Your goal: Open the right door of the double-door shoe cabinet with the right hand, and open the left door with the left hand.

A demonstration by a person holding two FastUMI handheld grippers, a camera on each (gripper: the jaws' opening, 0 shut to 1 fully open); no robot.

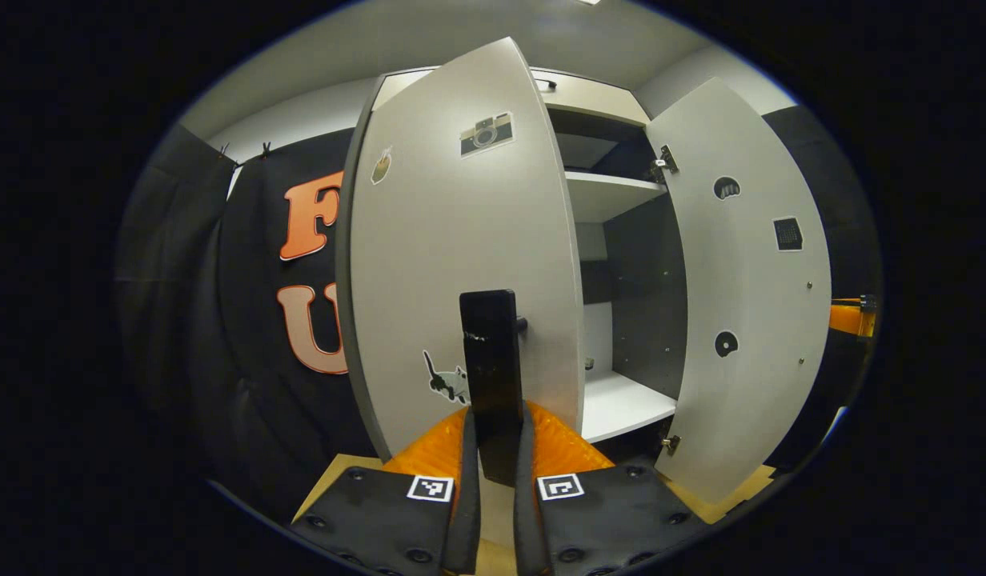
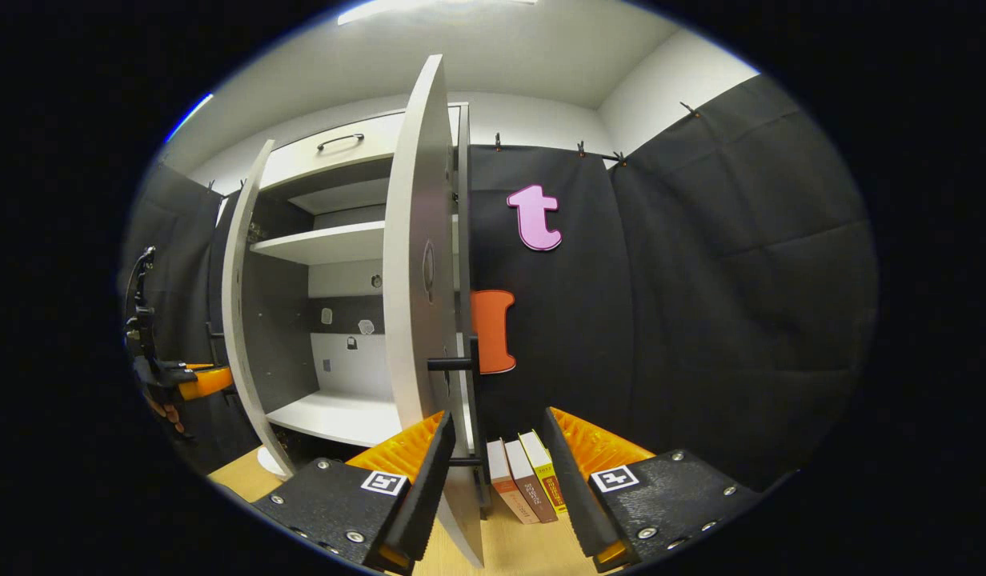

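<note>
Left gripper view: shows left gripper [image 1: 499,416] pinching the black handle [image 1: 488,360] of the left door [image 1: 453,232], both pads pressed on the bar. Shows this door only partly swung out, with stickers on its front. Shows also the right door [image 1: 741,304] wide open, inner face turned to the camera, and white shelves [image 1: 621,404] between the two doors. Far right, catches an orange bit of the right gripper [image 1: 849,316].

Right gripper view: looks along the edge of the right door [image 2: 417,264], with its handle [image 2: 451,364] sticking out sideways. Shows right gripper [image 2: 497,420] spread, fingers apart on both sides of the door's lower edge, pressing on nothing. Shows books [image 2: 529,480] standing just beside the door's foot. At the left, shows the left door [image 2: 241,320] and the left gripper [image 2: 201,382] at it, held by a hand.

Risks, as a judgement: pulling straight and not along the door's arc could slide the handle out of the pinch; moving the spread claw sideways could knock the right door or push it against the books.

Difference: gives the books in the right gripper view, and the pinch on the handle close up in the left one.
</note>
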